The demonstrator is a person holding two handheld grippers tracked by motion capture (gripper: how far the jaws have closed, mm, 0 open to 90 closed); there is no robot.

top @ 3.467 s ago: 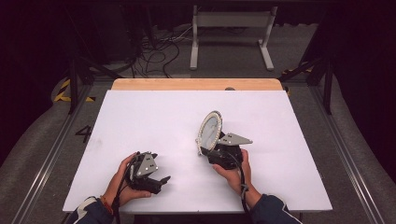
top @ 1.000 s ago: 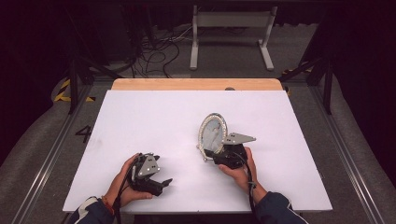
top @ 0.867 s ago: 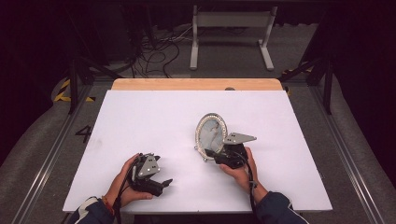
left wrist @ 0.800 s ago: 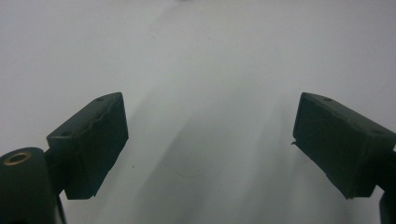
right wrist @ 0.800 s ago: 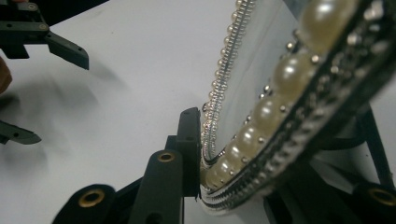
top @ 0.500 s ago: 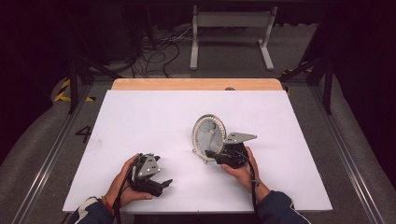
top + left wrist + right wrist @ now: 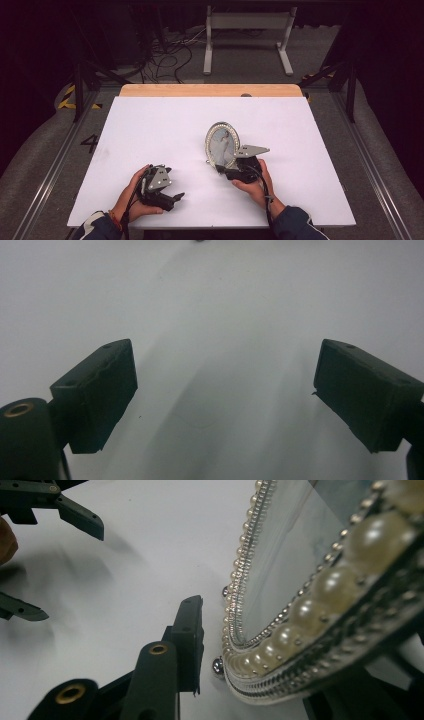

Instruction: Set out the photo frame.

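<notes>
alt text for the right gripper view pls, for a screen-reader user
An oval picture frame edged with pearl beads stands close up between the right hand-held gripper's black jaws, with a visible gap between the near jaw and its rim. Behind it lies the white table, and the left hand-held gripper sits open at the upper left.

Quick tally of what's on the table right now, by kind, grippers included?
Oval frame: 1
Grippers: 2, left gripper and right gripper
Total: 3
</notes>
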